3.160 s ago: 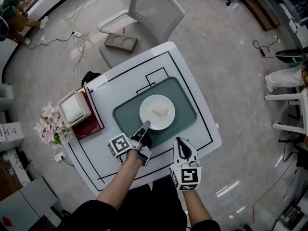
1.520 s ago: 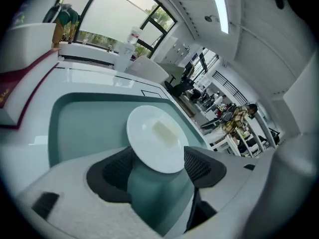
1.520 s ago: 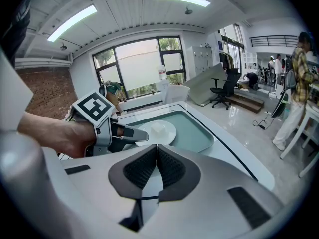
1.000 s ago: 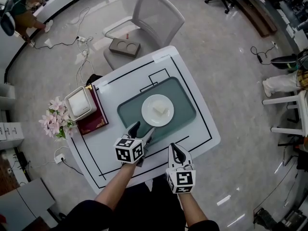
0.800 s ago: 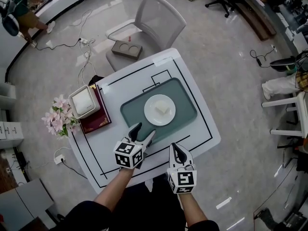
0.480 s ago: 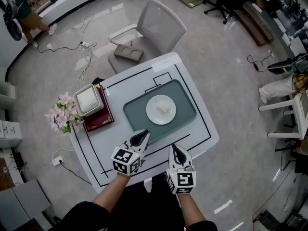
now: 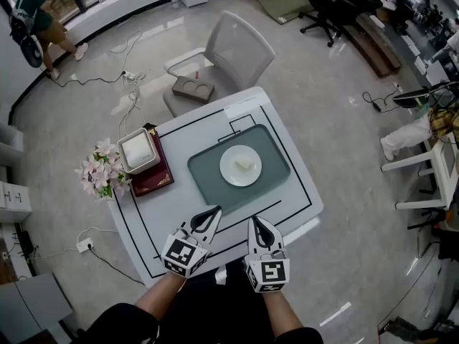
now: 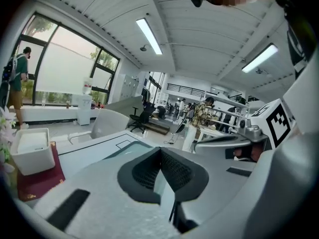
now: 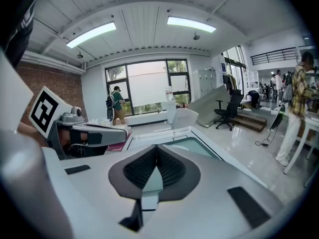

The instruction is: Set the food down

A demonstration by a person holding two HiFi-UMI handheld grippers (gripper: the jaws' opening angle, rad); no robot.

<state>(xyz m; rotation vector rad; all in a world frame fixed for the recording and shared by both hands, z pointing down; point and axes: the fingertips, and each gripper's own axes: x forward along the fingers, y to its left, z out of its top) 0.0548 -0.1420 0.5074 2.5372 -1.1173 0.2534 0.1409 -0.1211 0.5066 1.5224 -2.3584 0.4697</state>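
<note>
A pale piece of food [image 7: 245, 164] lies on a white plate [image 7: 231, 169], which rests on a grey-green tray [image 7: 204, 180] in the middle of the white table [image 7: 165, 199]. Both grippers hover at the table's near edge, short of the tray and apart from the plate. My left gripper [image 7: 213, 211] points toward the tray's near left corner, its jaws shut with nothing between them [image 8: 160, 151]. Beside it, my right gripper [image 7: 256, 222] is also shut and empty [image 9: 156, 148].
A white box [image 7: 138, 150] sits on a dark red book [image 7: 156, 181] at the table's left edge, with pink flowers [image 7: 100, 173] beside it. A grey chair [image 7: 237, 45] stands beyond the far side, and a grey holder [image 7: 192, 89] lies on its seat. Cables trail on the floor at the left.
My left gripper drew back from the plate's rim to the table's near edge and its jaws closed. The right gripper stayed shut near the edge. The plate and food stayed put.
</note>
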